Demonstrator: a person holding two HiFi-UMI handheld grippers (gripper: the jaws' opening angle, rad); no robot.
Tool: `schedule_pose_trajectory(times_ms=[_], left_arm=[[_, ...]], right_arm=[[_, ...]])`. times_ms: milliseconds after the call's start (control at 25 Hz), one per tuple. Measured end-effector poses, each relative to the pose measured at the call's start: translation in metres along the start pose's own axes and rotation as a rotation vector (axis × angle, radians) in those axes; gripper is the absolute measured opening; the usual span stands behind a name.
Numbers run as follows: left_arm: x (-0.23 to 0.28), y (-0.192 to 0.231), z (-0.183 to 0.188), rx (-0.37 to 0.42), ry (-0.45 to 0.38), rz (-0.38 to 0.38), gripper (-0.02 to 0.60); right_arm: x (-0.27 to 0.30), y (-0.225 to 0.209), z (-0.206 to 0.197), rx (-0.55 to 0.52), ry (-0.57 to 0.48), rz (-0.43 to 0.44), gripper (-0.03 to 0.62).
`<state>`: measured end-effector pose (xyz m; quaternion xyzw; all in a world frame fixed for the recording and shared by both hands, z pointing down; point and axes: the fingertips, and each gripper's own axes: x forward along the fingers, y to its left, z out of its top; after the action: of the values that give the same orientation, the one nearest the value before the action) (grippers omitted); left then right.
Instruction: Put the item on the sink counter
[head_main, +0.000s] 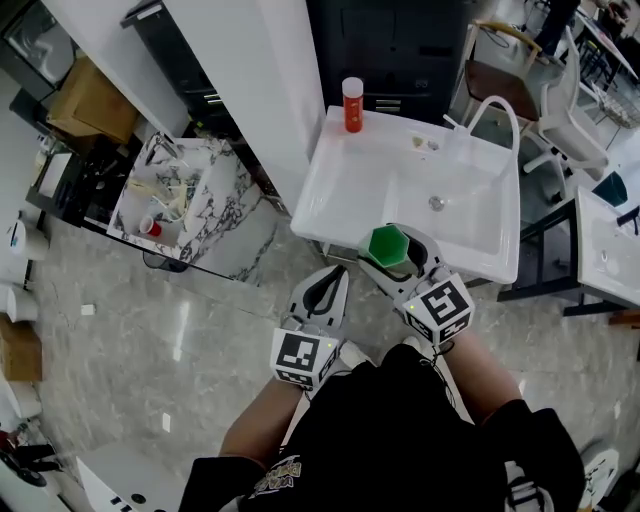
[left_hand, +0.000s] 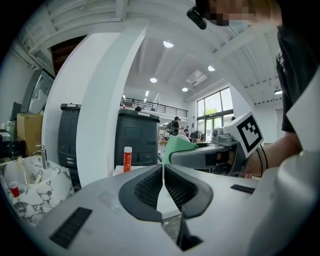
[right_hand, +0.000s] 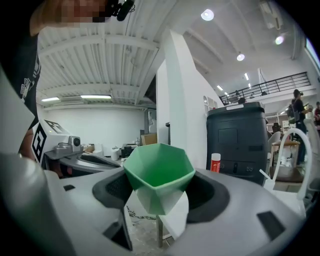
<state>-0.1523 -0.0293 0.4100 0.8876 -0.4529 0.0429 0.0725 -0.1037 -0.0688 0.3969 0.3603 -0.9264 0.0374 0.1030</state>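
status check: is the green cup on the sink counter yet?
Not yet. Done: the green faceted cup is picked up, clamped in the right gripper. In hand: it is held in the air at the front edge of the white sink counter, not resting on it. Left: set it on the counter's flat part and open the jaws. The left gripper is shut and empty.

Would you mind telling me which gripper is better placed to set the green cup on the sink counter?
The right gripper: its jaws clasp the green cup at the front edge of the sink counter. The left gripper is shut and empty.
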Motion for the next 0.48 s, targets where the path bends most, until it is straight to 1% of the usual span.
schedule_pose_trajectory(times_ms=[480], left_arm=[[0.011, 0.019, 0.006, -0.006, -0.007, -0.008, 0.023]], right_arm=[[0.027, -0.020, 0.016, -0.018, -0.001, -0.021, 0.357]])
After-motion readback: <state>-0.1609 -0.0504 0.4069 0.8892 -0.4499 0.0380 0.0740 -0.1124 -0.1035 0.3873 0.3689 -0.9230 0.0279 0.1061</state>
